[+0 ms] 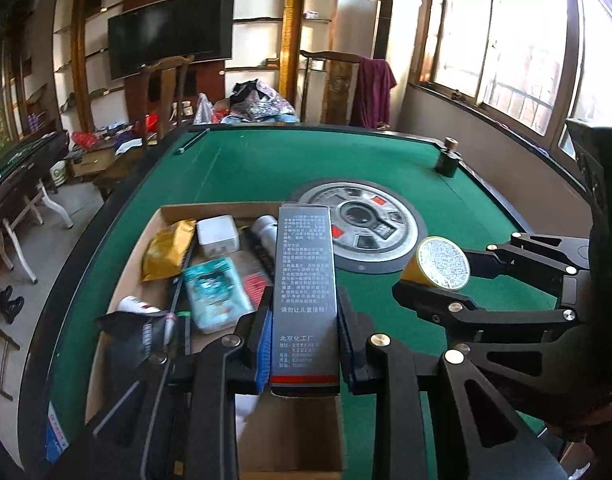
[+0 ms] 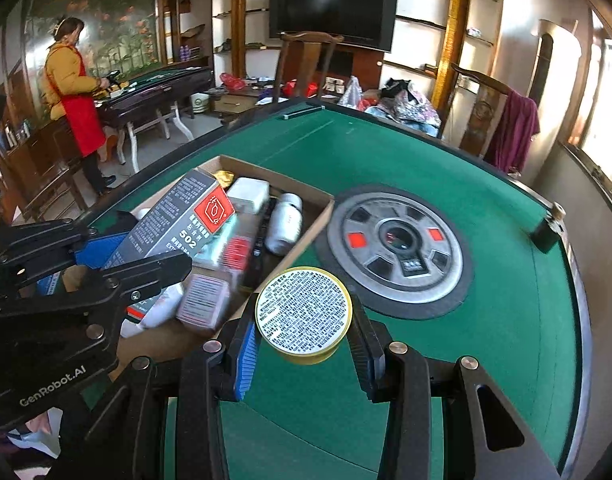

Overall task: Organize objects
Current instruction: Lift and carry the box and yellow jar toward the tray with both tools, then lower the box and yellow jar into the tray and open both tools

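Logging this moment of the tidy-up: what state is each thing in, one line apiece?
Left gripper: shut on grey glue box.
Grey glue box: held above the cardboard tray.
Right gripper: shut on yellow tin.
Yellow tin: held above the green table, label side facing the camera.
Cardboard tray: open, holding items.
White bottle: lying in the tray.
Television: off.

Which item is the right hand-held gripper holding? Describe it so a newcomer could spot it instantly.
Start at the green felt table with the round metal hub at its centre. Just in front of the hub, beside the cardboard box of clutter, the right hand-held gripper grips a small round tin. Unlike the boxed items nearby, it is a flat yellow disc whose white face carries dense fine print.
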